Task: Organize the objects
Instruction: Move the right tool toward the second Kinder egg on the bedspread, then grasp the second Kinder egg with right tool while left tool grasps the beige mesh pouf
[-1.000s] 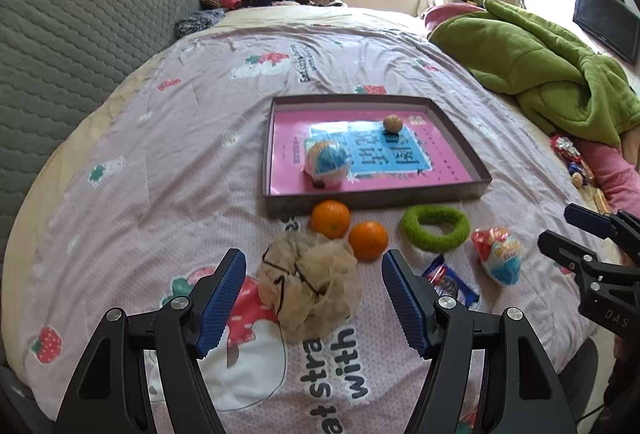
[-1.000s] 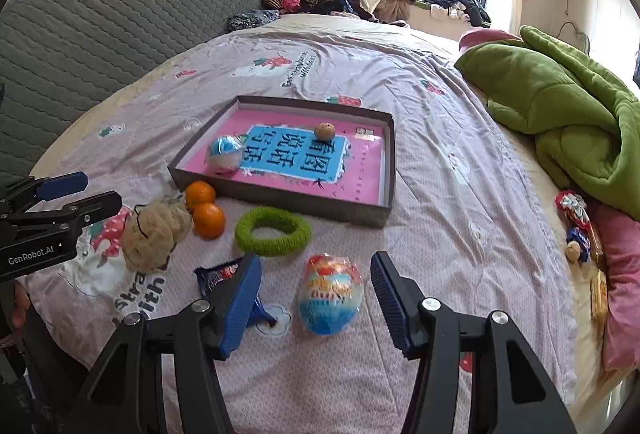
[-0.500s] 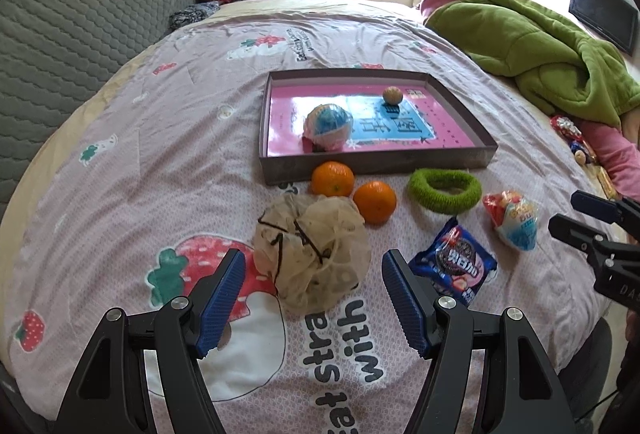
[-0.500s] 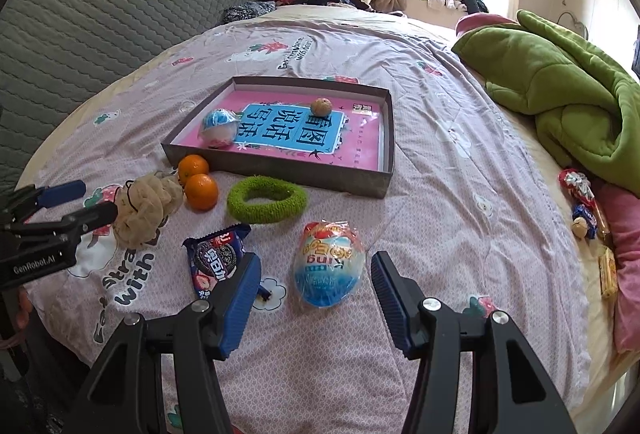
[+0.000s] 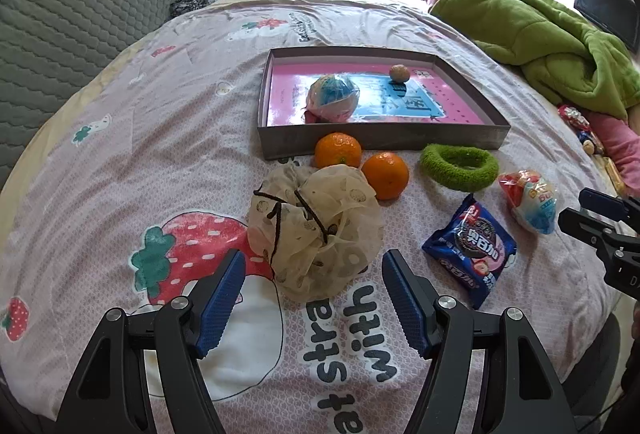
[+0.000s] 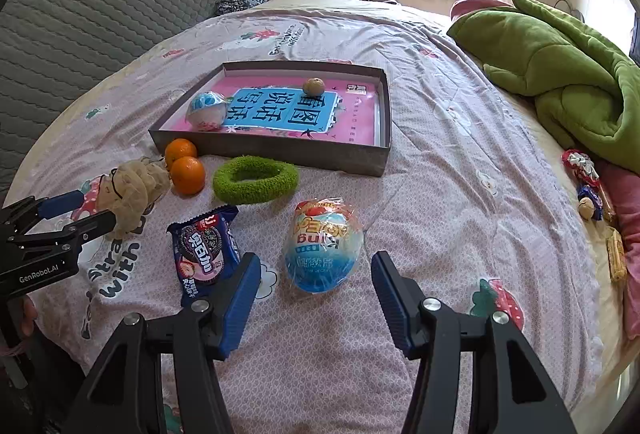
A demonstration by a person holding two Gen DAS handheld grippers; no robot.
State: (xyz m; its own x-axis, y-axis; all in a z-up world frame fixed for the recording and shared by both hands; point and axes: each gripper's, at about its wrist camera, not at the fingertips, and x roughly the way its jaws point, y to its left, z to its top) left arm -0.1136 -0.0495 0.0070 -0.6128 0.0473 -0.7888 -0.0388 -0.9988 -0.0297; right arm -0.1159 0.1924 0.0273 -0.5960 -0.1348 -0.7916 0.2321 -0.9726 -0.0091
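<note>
Since the earlier frame, both hand-held grippers have been brought lower, closer to the bed [image 5: 120, 162], so the things near them look bigger.

The left hand-held gripper [image 5: 314, 294] is held open, with nothing gripped. Its blue pads [image 5: 222, 298] are seen on either side of the near end of a cream mesh pouf [image 5: 316, 230] with a black cord, but the pouf is not pressed.

The right hand-held gripper [image 6: 316, 296] is also held open, with nothing gripped. A wrapped blue egg toy [image 6: 322, 246] is seen just ahead of the gap between its pads, and is not touched.

A blue cookie packet [image 6: 204, 248] is laid between the pouf and the egg toy, near the front edge of the bed. Two oranges [image 5: 362, 164] are placed just behind the pouf, and the front wall of a flat box [image 5: 384, 140] is touched by one of them. A fuzzy green ring [image 5: 460, 168] is laid beside the oranges, just in front of the box.

Inside the box, a second wrapped egg toy [image 5: 332, 98] is seen near the left side, and a small brown ball [image 5: 399, 73] nearer the back. A green blanket [image 6: 560, 74] is piled at the right edge of the bed.
</note>
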